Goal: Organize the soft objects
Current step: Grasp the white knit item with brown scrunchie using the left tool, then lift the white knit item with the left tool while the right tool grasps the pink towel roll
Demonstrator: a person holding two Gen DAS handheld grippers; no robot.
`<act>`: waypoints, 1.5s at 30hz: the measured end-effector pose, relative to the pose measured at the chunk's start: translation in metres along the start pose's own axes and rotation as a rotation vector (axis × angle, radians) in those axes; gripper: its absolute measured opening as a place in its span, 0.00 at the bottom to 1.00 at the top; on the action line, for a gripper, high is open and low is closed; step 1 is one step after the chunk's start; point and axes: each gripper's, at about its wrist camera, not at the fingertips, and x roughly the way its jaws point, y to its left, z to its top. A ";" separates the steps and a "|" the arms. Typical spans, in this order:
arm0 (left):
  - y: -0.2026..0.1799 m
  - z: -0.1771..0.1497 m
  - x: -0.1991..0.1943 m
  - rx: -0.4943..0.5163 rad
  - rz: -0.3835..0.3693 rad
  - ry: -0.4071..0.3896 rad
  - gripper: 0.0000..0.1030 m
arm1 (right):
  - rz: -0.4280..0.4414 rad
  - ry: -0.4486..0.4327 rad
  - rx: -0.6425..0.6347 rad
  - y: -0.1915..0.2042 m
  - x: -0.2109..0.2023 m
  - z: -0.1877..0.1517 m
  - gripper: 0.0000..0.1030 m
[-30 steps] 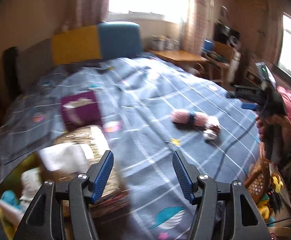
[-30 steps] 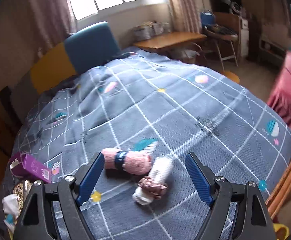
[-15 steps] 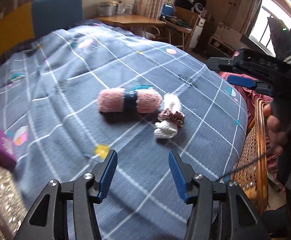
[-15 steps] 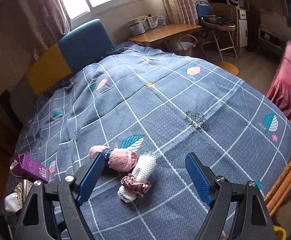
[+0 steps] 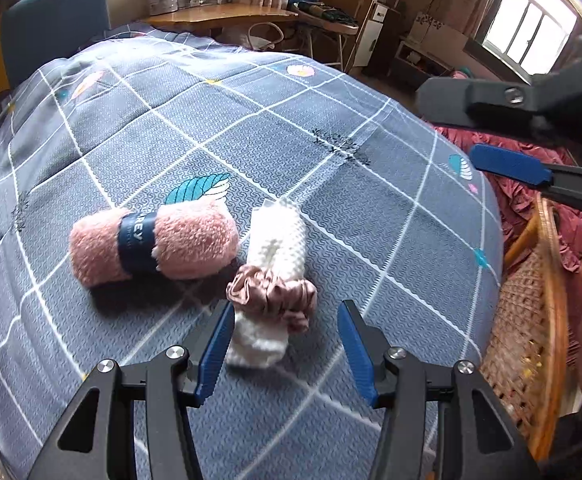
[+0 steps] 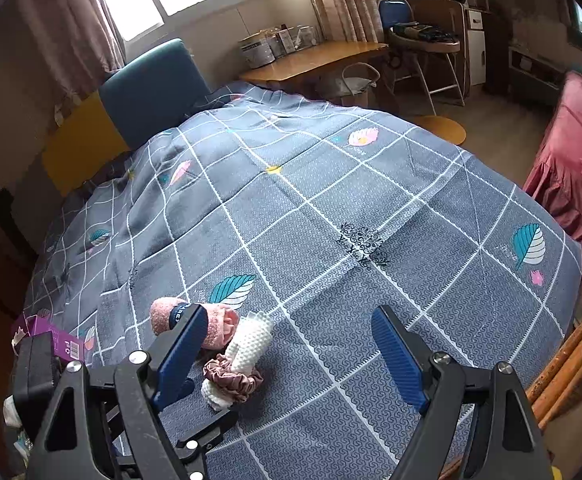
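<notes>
Covering the whole bed, the grey checked quilt (image 5: 251, 128) carried everything else. A wicker basket (image 5: 531, 320) stood off the quilt's right edge, its contents too blurred to name. On the quilt lay the pink towel roll (image 5: 153, 242) with its dark band, and touching its right end the white knobbly roll (image 5: 275, 248), ringed by a mauve scrunchie (image 5: 273, 292). The left gripper (image 5: 287, 344) tilted steeply down at the quilt, its jaws, having just narrowed, half spread astride the white roll's near end without pressing it. The right gripper (image 6: 287, 340) hovered just right of the rolls, jaws wide and empty.
</notes>
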 end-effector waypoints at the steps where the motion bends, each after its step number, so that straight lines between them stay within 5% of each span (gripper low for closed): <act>1: 0.000 0.002 0.005 0.002 0.013 0.005 0.52 | 0.001 0.002 0.004 -0.002 0.001 0.000 0.82; 4: 0.006 0.003 0.015 -0.019 0.033 0.001 0.51 | 0.002 0.009 0.017 -0.005 0.005 0.000 0.82; 5: 0.009 0.002 0.016 -0.036 0.025 -0.003 0.42 | 0.002 0.011 0.021 -0.005 0.006 -0.001 0.82; 9: 0.015 -0.004 0.009 -0.051 -0.010 -0.033 0.34 | 0.001 0.018 0.018 -0.003 0.013 -0.002 0.82; 13: 0.023 -0.020 -0.020 -0.078 -0.024 -0.085 0.34 | 0.001 0.027 0.008 0.002 0.018 -0.004 0.82; 18: 0.050 -0.057 -0.059 -0.175 0.053 -0.142 0.34 | 0.032 0.071 -0.053 0.020 0.031 -0.002 0.82; 28: 0.116 -0.124 -0.080 -0.384 0.216 -0.127 0.34 | 0.129 0.265 -0.527 0.127 0.098 -0.012 0.84; 35: 0.120 -0.138 -0.074 -0.408 0.200 -0.132 0.34 | 0.007 0.384 -0.828 0.172 0.158 -0.027 0.86; 37: 0.118 -0.141 -0.074 -0.409 0.199 -0.134 0.34 | -0.031 0.408 -0.867 0.176 0.170 -0.035 0.70; 38: 0.118 -0.141 -0.074 -0.411 0.197 -0.135 0.34 | -0.062 0.405 -0.876 0.176 0.173 -0.037 0.51; 45: 0.121 -0.145 -0.072 -0.429 0.189 -0.147 0.34 | -0.079 0.322 -0.727 0.167 0.157 -0.032 0.41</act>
